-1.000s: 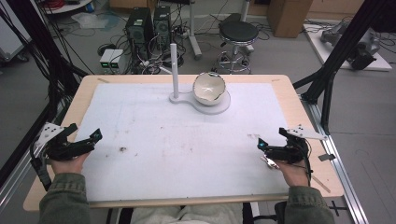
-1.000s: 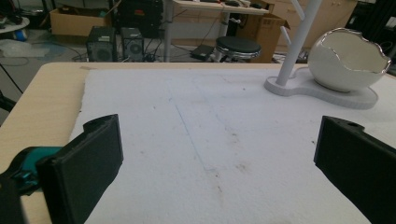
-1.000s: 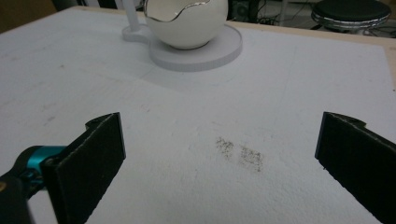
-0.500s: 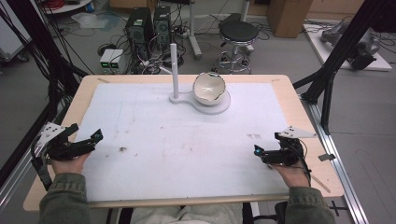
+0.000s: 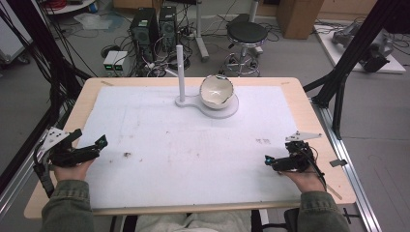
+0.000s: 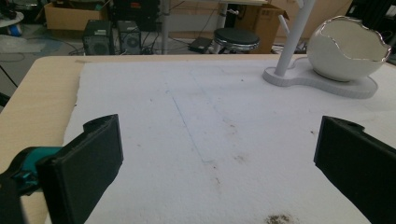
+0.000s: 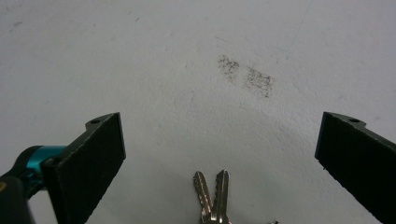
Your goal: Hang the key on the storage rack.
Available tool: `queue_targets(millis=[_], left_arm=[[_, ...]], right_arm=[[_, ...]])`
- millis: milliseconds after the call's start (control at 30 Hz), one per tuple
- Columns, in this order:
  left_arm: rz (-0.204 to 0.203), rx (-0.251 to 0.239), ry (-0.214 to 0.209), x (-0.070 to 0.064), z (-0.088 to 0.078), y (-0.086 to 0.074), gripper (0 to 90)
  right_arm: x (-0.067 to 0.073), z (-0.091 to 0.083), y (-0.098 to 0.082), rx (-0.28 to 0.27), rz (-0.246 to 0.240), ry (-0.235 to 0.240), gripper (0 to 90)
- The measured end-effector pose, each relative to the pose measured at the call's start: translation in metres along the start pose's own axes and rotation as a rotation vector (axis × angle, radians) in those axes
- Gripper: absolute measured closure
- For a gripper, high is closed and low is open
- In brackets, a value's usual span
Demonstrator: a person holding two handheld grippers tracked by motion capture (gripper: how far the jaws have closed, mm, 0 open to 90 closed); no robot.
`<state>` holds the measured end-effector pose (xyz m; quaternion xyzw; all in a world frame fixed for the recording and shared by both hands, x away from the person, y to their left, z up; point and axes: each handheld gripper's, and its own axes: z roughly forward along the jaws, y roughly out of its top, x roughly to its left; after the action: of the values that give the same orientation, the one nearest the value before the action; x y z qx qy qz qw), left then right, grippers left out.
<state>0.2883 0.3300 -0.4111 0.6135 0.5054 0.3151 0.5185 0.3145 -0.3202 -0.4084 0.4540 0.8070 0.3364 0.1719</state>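
High view: white-covered surface (image 5: 193, 159), egg-shaped bowl on its stand (image 5: 216, 92) at the far middle. Left tool (image 5: 92, 147) at the near left edge, jaws spread wide, nothing in them. Right tool (image 5: 271, 162) near right, released, angled down. Right gripper view: two keys (image 7: 212, 196) lying flat between its jaws, untouched.

We find no lettering, label, brand, number or sign that can be read in any of the views. The dark smudges on the white mat (image 5: 193, 145) over the table (image 5: 87, 96) are marks, not writing, and the two keys (image 7: 212, 198) lying on it show no legible stamp.
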Motion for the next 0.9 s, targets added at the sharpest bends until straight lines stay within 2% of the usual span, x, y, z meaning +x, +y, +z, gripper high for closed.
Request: queue_targets(millis=[133, 300, 400, 567, 600, 700, 800, 900], left_arm=[[-0.003, -0.008, 0.006, 0.001, -0.001, 0.0, 1.7], [-0.005, -0.008, 0.003, 0.002, -0.001, 0.0, 1.8], [-0.002, -0.004, 0.0, 0.001, 0.0, 0.0, 1.8], [-0.008, -0.009, 0.002, 0.002, -0.001, 0.0, 1.8], [-0.008, -0.009, 0.002, 0.002, -0.001, 0.0, 1.7], [-0.004, -0.007, -0.002, 0.001, -0.001, 0.0, 1.8], [-0.004, -0.006, -0.002, 0.001, 0.0, 0.0, 1.8], [-0.004, -0.006, 0.001, 0.001, -0.001, 0.0, 1.8]], right_arm=[[0.0, 0.001, 0.004, 0.039, -0.023, -0.007, 0.6], [0.0, 0.003, 0.012, 0.12, -0.055, -0.005, 0.6], [0.0, 0.004, 0.013, 0.143, -0.073, -0.006, 0.7], [-0.002, 0.008, 0.016, 0.239, -0.105, -0.005, 0.7], [-0.002, 0.008, 0.016, 0.239, -0.105, -0.005, 0.7], [-0.004, 0.011, 0.014, 0.312, -0.107, -0.002, 0.8], [-0.006, 0.012, 0.012, 0.352, -0.102, 0.013, 4.9], [-0.008, 0.012, 0.008, 0.354, -0.097, 0.005, 5.8]])
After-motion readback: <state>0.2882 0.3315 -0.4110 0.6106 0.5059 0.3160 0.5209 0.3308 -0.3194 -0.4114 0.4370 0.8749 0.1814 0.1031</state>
